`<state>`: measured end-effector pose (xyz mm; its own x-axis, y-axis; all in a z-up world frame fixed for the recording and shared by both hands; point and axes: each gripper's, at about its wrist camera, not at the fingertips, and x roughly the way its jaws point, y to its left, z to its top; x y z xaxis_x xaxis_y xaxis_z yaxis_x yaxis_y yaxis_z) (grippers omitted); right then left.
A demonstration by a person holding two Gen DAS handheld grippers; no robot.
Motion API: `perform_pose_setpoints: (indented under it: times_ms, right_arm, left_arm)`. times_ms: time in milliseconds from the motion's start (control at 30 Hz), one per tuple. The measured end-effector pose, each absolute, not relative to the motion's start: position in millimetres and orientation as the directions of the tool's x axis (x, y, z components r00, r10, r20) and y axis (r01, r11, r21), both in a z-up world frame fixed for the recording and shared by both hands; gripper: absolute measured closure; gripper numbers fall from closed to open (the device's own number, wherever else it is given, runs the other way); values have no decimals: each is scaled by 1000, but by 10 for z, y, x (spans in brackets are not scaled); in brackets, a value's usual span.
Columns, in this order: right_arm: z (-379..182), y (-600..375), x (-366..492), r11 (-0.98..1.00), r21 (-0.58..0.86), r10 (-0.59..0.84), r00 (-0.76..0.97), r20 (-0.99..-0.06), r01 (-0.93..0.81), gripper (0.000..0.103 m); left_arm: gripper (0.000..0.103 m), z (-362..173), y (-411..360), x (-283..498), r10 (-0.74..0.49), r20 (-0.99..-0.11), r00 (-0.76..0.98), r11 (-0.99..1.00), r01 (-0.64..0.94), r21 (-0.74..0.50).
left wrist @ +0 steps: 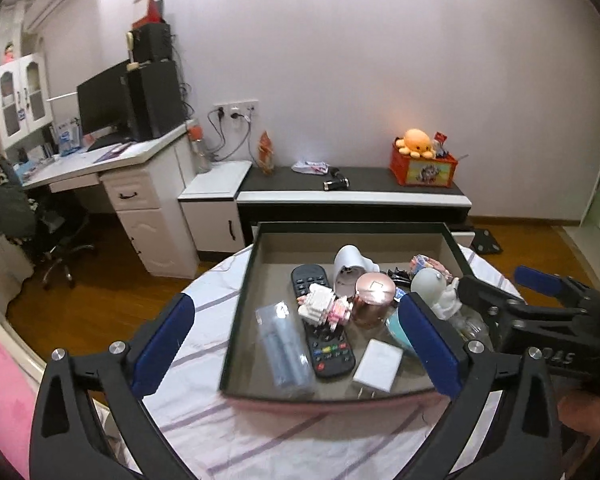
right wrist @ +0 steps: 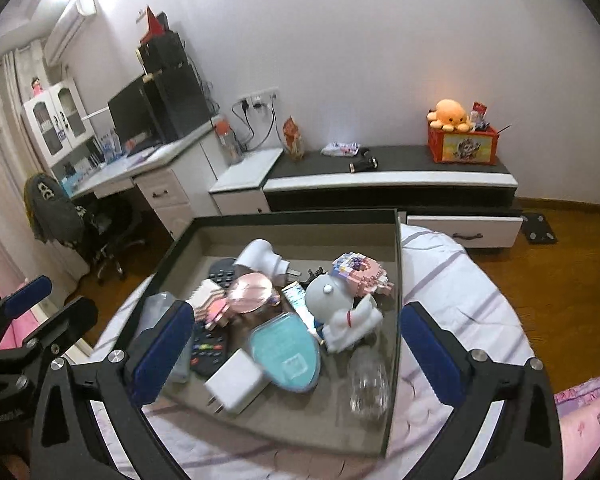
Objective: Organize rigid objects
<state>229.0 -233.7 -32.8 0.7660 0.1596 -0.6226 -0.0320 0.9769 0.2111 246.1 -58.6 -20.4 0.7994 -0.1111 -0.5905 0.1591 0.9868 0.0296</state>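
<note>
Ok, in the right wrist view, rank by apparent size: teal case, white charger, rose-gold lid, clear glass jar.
1. Teal case
2. White charger
3. Rose-gold lid and clear glass jar look alike; the jar is nearer and transparent, so unranked.

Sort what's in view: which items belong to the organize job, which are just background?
Job items: tray, remote, white charger, teal case, rose-gold jar, astronaut figure, block model, both open grippers, left and right.

Background: desk, monitor, orange plush, office chair.
</note>
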Motion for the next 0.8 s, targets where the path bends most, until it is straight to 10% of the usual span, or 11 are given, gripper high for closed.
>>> perform_pose_setpoints:
  times_ms: [800]
  right_arm:
    - [406,-1760,-560,997,68,-2,910,-414,33,0]
  left_arm:
    - [0,114,48,1,-25,-434,900,1000,17,-22]
